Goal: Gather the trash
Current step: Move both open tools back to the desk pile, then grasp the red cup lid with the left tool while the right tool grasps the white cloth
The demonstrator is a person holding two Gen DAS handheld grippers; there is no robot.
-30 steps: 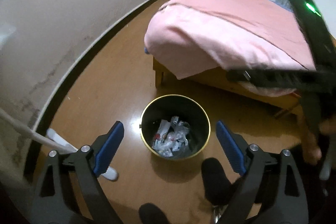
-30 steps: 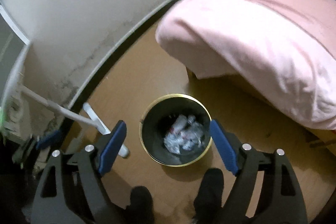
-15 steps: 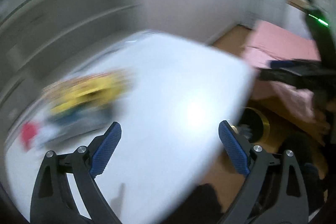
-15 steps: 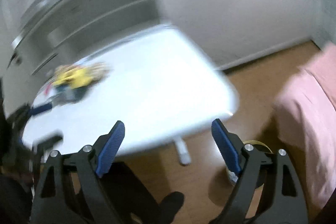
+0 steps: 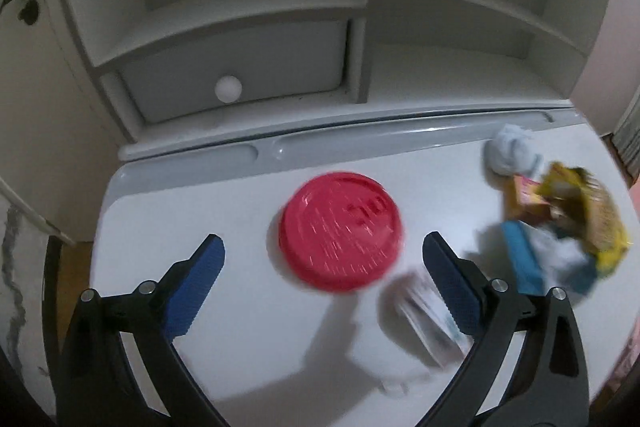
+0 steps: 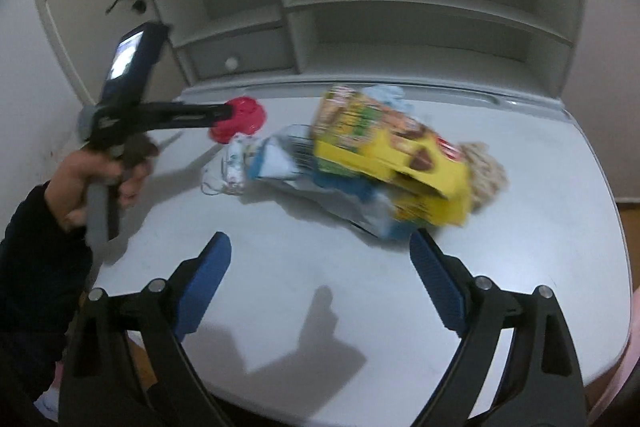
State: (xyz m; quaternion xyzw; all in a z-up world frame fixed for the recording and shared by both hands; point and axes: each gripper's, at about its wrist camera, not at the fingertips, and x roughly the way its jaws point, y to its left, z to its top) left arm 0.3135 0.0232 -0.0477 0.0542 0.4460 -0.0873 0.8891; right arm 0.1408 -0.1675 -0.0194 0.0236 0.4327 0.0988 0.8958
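- Left wrist view, nearest first: the left gripper (image 5: pixel 322 269) has its blue pads (image 5: pixel 192 287) spread wide and pinching nothing, hanging over the white table (image 5: pixel 248 339); a spread this wide suits a broad, flat target.
- Just beyond the tips, at 12 o'clock, lies the red lid (image 5: pixel 340 231), flat on the table and untouched; it sits between the line of the two fingers, so I judge it the likely first pick.
- At 5 o'clock of the lid, partly under the right-hand finger, a crumpled clear wrapper (image 5: pixel 420 319) shows, too blurred to detail.
- Farther off at 3 o'clock the trash pile (image 5: pixel 560 227) of yellow and blue packaging sits with a white paper wad (image 5: pixel 510 153) at its far side; behind all of it stands the white shelf unit (image 5: pixel 360 19).
- Right wrist view, same order: the right gripper (image 6: pixel 320 275) is likewise spread and empty, over bare table; the pile's yellow box (image 6: pixel 396 163) lies just past the tips at 1 o'clock, well placed for this hand.
- At 10 o'clock the left hand (image 6: pixel 92 183) aims its tool at the lid, so each hand seems to cover its own side.
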